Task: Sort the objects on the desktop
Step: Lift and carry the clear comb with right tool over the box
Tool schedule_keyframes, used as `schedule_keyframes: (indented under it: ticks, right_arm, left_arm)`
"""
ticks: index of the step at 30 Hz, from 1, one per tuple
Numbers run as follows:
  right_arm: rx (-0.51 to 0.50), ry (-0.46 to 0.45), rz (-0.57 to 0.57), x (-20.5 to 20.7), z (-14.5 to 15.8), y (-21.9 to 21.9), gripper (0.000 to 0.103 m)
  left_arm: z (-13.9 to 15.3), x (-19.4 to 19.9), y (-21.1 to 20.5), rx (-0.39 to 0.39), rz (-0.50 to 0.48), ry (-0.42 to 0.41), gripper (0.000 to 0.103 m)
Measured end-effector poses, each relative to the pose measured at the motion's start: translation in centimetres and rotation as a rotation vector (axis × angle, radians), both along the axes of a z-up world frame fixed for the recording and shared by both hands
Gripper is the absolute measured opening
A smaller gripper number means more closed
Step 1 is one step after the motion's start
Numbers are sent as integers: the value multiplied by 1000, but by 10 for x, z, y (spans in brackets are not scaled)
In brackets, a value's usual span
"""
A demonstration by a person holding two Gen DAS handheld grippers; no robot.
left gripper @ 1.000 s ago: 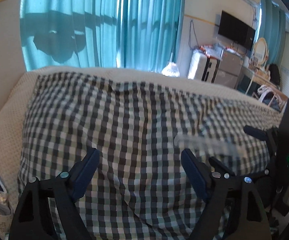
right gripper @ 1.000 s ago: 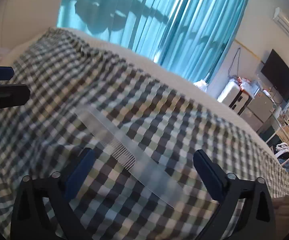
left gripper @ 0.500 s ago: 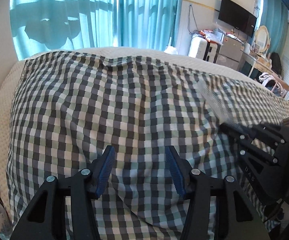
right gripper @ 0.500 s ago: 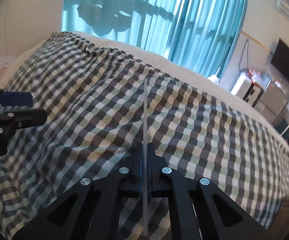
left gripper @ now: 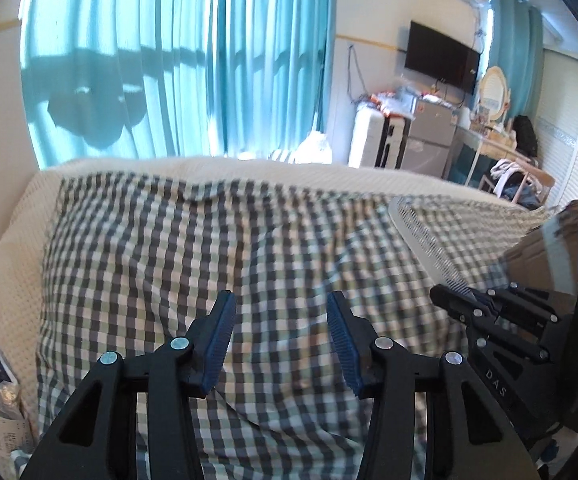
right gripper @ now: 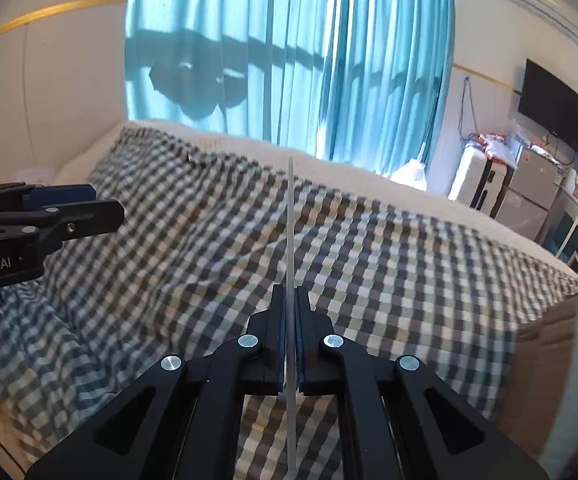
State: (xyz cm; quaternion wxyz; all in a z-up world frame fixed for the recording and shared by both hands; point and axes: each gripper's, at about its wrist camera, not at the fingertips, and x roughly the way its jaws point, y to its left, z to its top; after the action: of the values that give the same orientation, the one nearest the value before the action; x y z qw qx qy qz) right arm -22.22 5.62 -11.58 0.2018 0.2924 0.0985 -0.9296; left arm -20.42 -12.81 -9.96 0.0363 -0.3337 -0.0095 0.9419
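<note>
Right tongs [right gripper: 287, 336] are clamping the clear ruler [left gripper: 425, 236] edge-on, its long axis running straight out ahead over the checked cloth [left gripper: 209, 248] on the bed. Left tongs [left gripper: 280, 338] are closing on nothing, hanging near the ruler's left.

Two pieces of lettering can be read. In the left wrist view, the white letters "DAS" stand on the black body of the right claw [left gripper: 455, 306], off to the right of the left claw [left gripper: 281, 340]. In the right wrist view, white lettering "Robot.AI", cut off at the frame edge, stands on the black body of the left claw, far left of the right claw. The clear ruler [left gripper: 425, 236] carries fine graduation marks too small to read.
</note>
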Motion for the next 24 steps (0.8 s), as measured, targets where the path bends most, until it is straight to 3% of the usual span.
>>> schedule_keyframes:
  ticks: [7,24]
  right_arm:
    - [-71,82,1,56,52,10,3]
    - [-177,260,-42,202,136,36,3]
  left_arm:
    - [43,48,5,18,7,88,49]
    - [133,172,19,72,7,328,49]
